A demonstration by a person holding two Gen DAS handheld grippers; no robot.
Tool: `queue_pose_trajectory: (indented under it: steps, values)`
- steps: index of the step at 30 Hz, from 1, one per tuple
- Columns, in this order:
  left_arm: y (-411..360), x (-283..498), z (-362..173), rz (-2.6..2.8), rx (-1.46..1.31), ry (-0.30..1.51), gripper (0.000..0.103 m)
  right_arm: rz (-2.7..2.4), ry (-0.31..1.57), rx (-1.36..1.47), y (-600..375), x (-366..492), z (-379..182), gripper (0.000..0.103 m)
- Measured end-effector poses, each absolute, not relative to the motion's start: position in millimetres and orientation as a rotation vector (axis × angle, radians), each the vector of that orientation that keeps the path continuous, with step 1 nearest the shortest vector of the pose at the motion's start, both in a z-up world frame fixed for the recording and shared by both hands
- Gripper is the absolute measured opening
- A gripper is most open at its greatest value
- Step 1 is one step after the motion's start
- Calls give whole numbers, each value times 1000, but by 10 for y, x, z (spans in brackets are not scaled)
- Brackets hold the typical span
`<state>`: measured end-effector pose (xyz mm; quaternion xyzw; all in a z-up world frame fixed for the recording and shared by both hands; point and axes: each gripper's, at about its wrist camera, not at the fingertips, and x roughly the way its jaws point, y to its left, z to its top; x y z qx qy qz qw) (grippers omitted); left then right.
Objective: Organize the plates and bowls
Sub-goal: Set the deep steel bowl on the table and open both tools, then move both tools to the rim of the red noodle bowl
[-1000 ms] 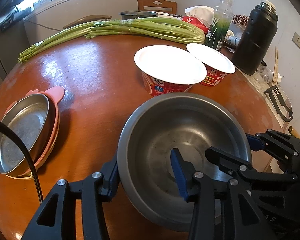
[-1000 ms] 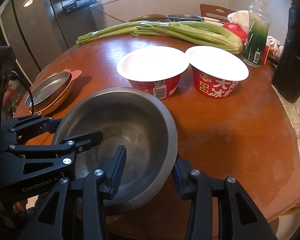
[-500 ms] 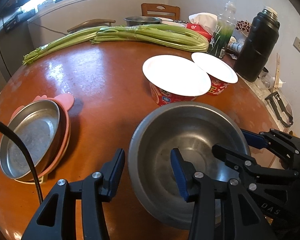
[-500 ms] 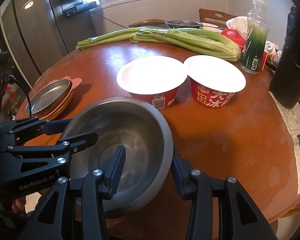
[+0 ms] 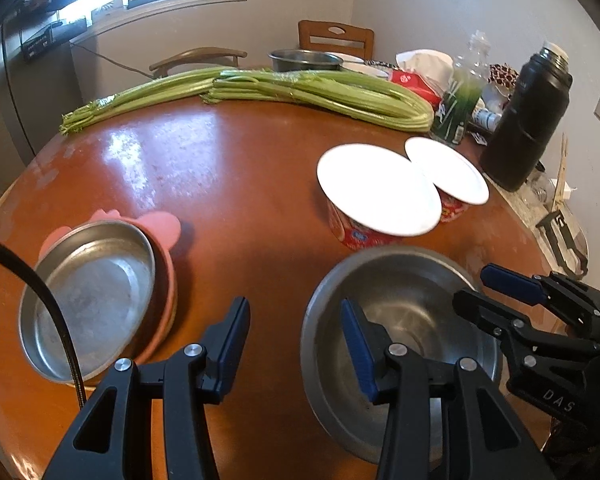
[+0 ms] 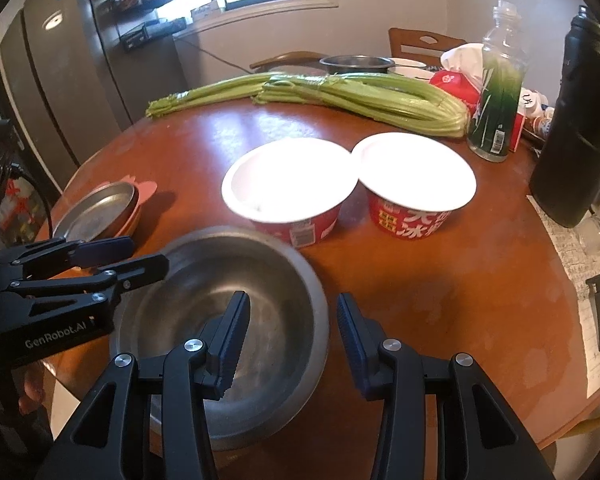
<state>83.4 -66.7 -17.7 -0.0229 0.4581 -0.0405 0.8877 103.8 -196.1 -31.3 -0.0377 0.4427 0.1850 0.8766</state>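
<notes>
A large steel bowl [image 5: 404, 304] [image 6: 268, 280] sits at the near edge of the round wooden table [image 5: 228, 168]. My left gripper [image 5: 296, 344] is open, straddling the bowl's left rim, one finger inside. My right gripper [image 6: 292, 340] is open, straddling the bowl's right rim, one finger inside. A steel plate [image 5: 88, 292] [image 6: 96, 212] rests on a pink plate [image 5: 162, 232] at the left. Two red paper bowls [image 5: 376, 192] [image 6: 416, 184] stand beyond the steel bowl.
Long celery bunches [image 5: 260, 92] lie across the far side. A black thermos [image 5: 528, 120], a green bottle [image 6: 496, 92] and a red tissue pack [image 5: 416, 80] stand at the right. A steel pot [image 5: 304, 60] and chairs are at the back.
Both grippers have pulled back and risen, so the table looks farther away. The steel bowl now shows smaller between them. Both stay open around its rim.
</notes>
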Motion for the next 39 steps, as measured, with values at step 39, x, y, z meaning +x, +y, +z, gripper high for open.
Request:
queue_pose_trajectory:
  steps: [39]
  values:
    - [-877, 1892, -164, -181, -9, 975, 47, 303, 964, 76, -1932, 1859, -383, 47]
